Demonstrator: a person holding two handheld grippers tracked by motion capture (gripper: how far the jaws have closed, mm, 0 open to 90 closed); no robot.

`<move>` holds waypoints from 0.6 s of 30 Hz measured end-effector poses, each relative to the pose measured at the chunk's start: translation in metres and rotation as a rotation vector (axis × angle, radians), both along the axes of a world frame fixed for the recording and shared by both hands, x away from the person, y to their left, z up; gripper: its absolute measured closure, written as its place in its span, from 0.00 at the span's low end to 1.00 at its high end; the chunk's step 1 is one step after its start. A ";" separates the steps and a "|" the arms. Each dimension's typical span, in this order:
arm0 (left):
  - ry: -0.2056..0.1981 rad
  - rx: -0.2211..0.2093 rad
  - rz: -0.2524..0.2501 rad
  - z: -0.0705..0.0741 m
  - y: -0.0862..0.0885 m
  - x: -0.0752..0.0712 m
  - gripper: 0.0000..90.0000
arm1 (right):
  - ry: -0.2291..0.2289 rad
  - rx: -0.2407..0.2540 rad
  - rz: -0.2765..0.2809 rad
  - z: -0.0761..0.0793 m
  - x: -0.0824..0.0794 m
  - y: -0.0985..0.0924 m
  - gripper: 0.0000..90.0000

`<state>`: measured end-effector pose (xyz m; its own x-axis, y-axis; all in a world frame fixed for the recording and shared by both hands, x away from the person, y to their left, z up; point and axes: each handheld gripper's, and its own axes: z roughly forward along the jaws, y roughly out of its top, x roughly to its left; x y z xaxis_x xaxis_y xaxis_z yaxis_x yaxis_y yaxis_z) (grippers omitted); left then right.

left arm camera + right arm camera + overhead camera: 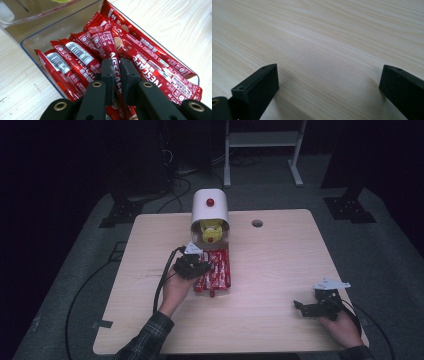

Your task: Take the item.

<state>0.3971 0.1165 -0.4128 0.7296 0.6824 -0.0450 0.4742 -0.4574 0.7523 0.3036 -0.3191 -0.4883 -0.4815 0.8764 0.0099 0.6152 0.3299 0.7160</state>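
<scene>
A clear tray point(30, 41) holds several red Nescafe stick packets point(75, 53). My left gripper point(117, 62) reaches into the tray from its near end and is shut on one packet point(106, 42), which lies on top of the pile and runs between the two pads. In the high view the left gripper point(199, 266) sits at the left edge of the red packets point(217, 272), just in front of a white dispenser point(210, 209). My right gripper point(299, 309) rests low at the table's near right, open, with bare wood between its jaws point(329, 72).
The white dispenser has a red knob point(210, 202) on top and a yellow part point(210, 231) in its open front. A round cable hole point(257, 223) lies in the table's far edge. Black cables trail off the table's left side, and a white frame point(262, 150) stands behind the table.
</scene>
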 end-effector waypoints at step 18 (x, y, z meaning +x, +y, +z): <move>-0.023 -0.083 -0.026 0.016 0.011 -0.004 0.94 | -0.001 -0.001 0.005 0.000 0.000 0.000 0.02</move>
<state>0.3926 0.1279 -0.3970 0.7486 0.6577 -0.0839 0.4452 -0.4049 0.7987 0.3036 -0.3190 -0.4884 -0.4856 0.8741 0.0090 0.6131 0.3332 0.7162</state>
